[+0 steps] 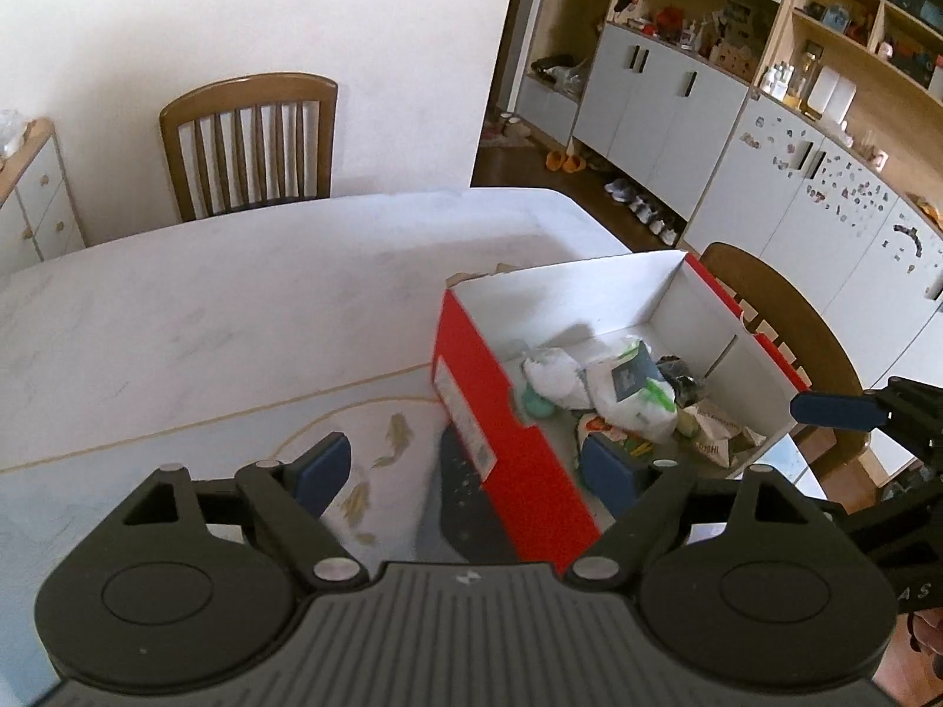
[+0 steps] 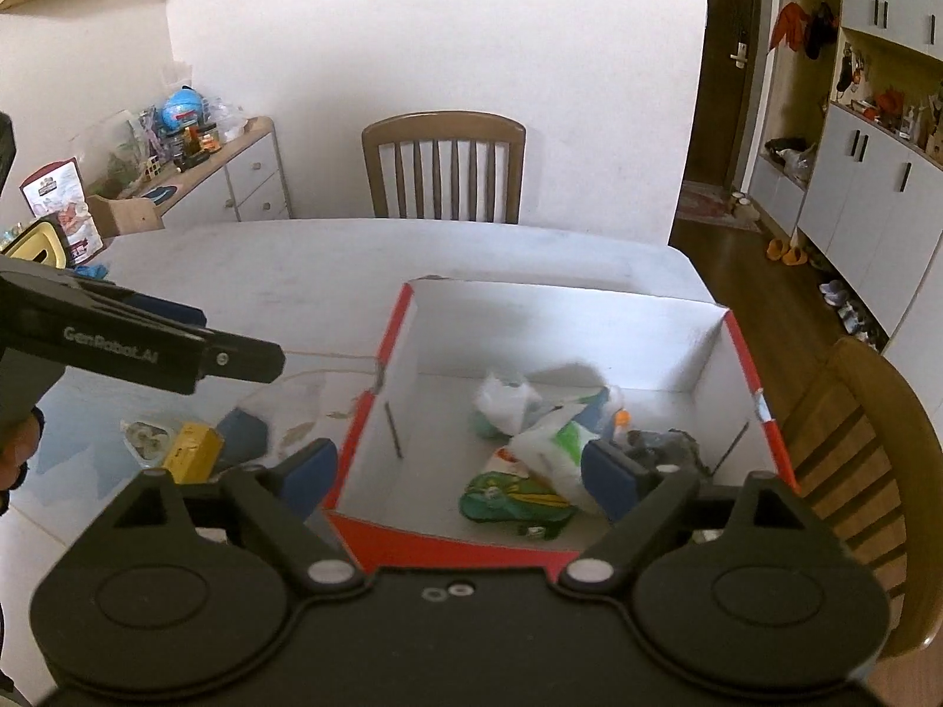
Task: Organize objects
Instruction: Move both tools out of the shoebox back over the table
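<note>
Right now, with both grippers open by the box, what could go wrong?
1. The left gripper straddles the red box wall; closing could pinch or drag it.
2. The box sits near the table edge by a chair; a shove might tip it.
3. The yellow item remains outside.

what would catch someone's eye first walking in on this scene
The open red cardboard box with white inside walls stands on the pale marble-look table and draws the eye first. A jumble of white plastic bags and a green snack packet lies on its floor. In front, the right tongs and left tongs both stand open with nothing between their blue pads, and a small yellow box lies on the table left of the box.
</note>
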`<state>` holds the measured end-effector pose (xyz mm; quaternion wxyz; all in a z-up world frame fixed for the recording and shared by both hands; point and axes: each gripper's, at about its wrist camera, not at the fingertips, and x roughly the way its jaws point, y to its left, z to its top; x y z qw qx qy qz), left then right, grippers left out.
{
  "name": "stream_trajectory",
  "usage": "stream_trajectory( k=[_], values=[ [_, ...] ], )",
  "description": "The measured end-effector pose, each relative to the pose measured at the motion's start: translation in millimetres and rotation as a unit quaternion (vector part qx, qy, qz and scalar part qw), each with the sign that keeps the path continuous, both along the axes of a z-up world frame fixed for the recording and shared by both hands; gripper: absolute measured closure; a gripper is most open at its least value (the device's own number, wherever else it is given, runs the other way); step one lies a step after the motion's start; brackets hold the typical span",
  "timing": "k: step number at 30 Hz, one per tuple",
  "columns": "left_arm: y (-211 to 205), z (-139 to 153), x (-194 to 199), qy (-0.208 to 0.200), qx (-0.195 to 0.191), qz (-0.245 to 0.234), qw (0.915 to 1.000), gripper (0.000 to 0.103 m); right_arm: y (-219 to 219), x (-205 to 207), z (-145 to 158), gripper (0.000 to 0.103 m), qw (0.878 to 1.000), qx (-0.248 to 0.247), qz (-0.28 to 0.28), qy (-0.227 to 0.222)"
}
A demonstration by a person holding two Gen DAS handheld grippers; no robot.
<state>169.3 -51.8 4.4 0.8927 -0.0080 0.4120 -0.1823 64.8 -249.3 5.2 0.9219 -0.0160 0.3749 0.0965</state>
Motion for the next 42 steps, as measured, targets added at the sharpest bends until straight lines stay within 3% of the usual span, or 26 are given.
stream_trajectory(
  k=[2,7,16,27,42],
  values=[
    [10.2,0.2,-2.4,0.0,-0.007,-0.001,1.0,0.017,7.2,-2.0,0.7,0.014,1.0,-0.001,-0.001,0.0],
    [37.7,-4.5,-7.0,0.005,-0.029,0.002,0.9996,0.002,23.3,-7.5,2.0,0.014,1.0,-0.004,-0.006,0.0],
    [88.1,-10.9,-18.0,-0.004,-0.06,0.025,0.9978,0.0,50.4,-13.6,1.2,0.014,1.0,-0.009,-0.012,-0.001],
    [143.1,-32.0,-22.6,-0.014,-0.021,0.074,0.9969,0.0,83.1,-22.9,-27.1,0.014,1.0,-0.005,-0.004,0.02],
    [169.4,-107.8,-13.9,0.027,0.077,0.05,0.9954,0.0,129.2,-26.5,-83.9,0.018,0.995,-0.004,0.034,0.097]
  ],
)
